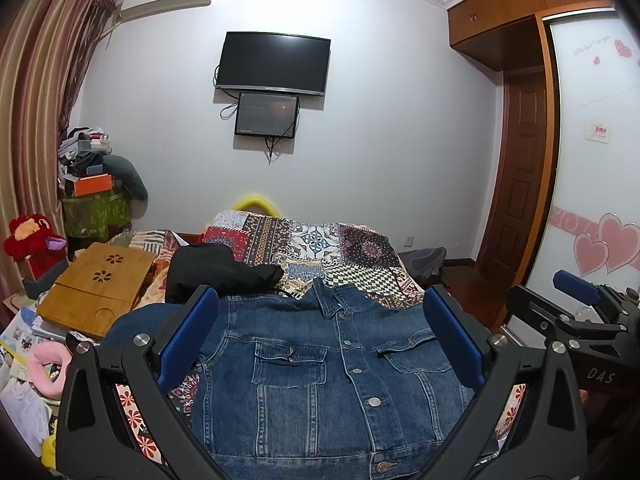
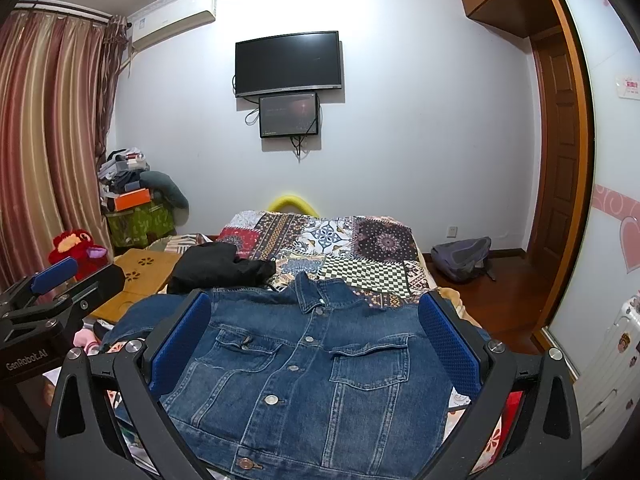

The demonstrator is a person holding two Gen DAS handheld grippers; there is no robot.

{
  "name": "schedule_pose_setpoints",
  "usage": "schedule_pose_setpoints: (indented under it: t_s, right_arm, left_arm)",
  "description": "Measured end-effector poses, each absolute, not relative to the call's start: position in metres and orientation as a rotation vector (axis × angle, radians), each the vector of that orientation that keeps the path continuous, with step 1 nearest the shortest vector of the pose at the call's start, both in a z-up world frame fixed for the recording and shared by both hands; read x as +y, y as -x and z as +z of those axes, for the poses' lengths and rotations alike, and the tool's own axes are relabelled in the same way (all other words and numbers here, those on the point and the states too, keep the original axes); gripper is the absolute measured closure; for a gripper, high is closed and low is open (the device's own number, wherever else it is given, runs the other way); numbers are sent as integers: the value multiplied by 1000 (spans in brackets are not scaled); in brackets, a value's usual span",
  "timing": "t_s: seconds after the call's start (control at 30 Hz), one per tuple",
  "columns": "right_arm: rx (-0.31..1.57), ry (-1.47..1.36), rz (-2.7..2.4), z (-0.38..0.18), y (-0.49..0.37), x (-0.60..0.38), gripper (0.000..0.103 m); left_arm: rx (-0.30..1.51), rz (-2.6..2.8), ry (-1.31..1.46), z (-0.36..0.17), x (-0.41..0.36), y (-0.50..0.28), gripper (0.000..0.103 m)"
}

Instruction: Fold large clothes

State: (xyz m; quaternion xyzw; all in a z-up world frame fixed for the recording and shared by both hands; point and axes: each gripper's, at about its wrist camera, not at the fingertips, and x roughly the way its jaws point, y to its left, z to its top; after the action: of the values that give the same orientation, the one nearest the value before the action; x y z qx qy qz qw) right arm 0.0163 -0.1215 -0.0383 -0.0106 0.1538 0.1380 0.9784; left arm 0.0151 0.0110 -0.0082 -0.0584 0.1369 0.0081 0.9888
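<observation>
Denim is seen across the lower centre of both views: a blue jacket (image 1: pixel 320 380) is laid front-up and buttoned on the bed (image 1: pixel 352 256), its collar pointing toward the far wall. In the left wrist view, a bamboo lap tray (image 1: pixel 96 292) is found at the left edge of the bed, and a black garment (image 1: pixel 216 268) is bunched just beyond the jacket's left shoulder. The left hand-held gripper (image 1: pixel 320 332) is held above the jacket with its blue fingers (image 1: pixel 188 336) spread wide, nothing pinched between them; the jacket's chest and both pockets are framed between them. At the right edge of that frame the right hand-held gripper (image 1: pixel 580 292) is visible from the side. In the right wrist view, the left gripper appears at the left edge, and the right hand-held gripper's own fingers (image 2: pixel 448 344) are likewise spread wide over the jacket, gripping nothing. A patchwork cover (image 2: pixel 340 248) is spread on the bed beyond the collar, and a grey backpack (image 2: pixel 462 258) is set on the floor at the right.
</observation>
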Motion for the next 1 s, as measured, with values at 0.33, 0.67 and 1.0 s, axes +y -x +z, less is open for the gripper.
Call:
schedule_pose_setpoints:
  t_s: [0.33, 0.67, 1.0]
  right_arm:
    - [314, 20, 278, -38, -17, -122, 0]
    - [331, 22, 275, -40, -24, -120, 0]
    - [390, 32, 268, -51, -47, -115, 0]
  left_arm:
    - [277, 16, 119, -9, 13, -15, 0]
    - [289, 20, 128, -13, 17, -21, 0]
    - [325, 47, 139, -25, 28, -42, 0]
